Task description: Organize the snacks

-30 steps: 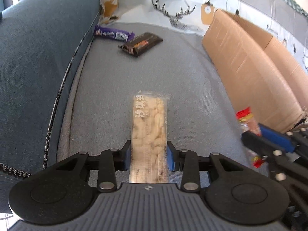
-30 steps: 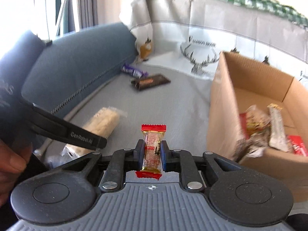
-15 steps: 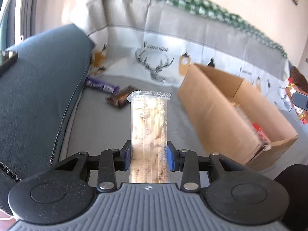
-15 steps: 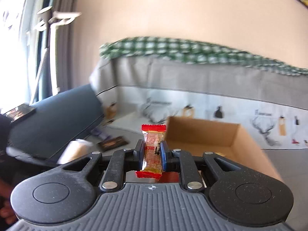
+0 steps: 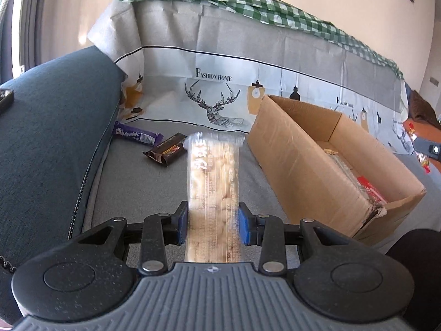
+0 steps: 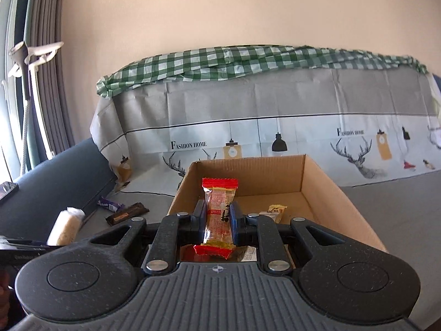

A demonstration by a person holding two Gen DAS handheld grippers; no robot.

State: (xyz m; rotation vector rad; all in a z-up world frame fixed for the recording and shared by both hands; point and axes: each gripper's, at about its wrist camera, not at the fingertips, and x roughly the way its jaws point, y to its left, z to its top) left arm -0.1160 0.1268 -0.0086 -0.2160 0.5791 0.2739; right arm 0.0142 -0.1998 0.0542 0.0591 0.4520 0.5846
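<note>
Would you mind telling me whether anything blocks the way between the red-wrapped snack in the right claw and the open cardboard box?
Nothing visible does. The right claw holds the red-wrapped snack right at the cardboard box, whose top is open. A few snacks lie on its floor, leaving bare cardboard at the far end.
</note>
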